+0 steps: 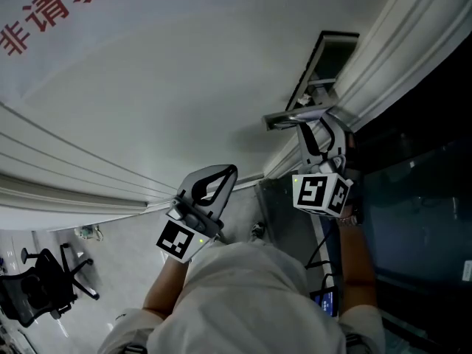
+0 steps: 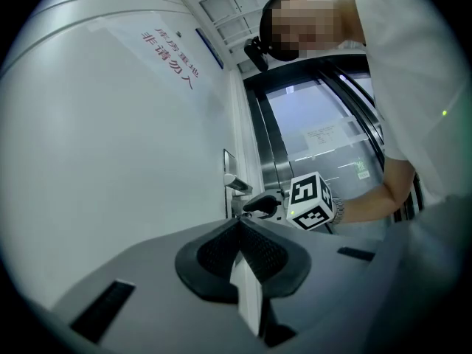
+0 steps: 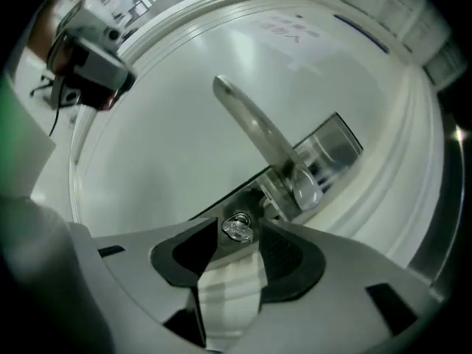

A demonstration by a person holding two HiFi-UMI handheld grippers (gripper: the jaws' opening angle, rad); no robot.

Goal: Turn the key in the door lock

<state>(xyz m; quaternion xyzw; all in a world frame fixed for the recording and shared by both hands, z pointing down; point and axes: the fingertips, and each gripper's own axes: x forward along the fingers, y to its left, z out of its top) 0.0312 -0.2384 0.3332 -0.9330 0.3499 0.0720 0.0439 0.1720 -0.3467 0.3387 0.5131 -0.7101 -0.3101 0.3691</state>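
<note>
A small silver key sticks out of the lock in the white door, just below the metal lever handle and its plate. My right gripper is open; its dark pads stand either side of the key head without pressing on it. In the head view the right gripper reaches up under the handle. My left gripper is shut on nothing, held away from the door. From the left gripper view, the right gripper sits by the handle.
Red printed characters run across the door. A dark glass panel stands right of the door frame. An office chair is on the floor at lower left. The person's arm holds the right gripper.
</note>
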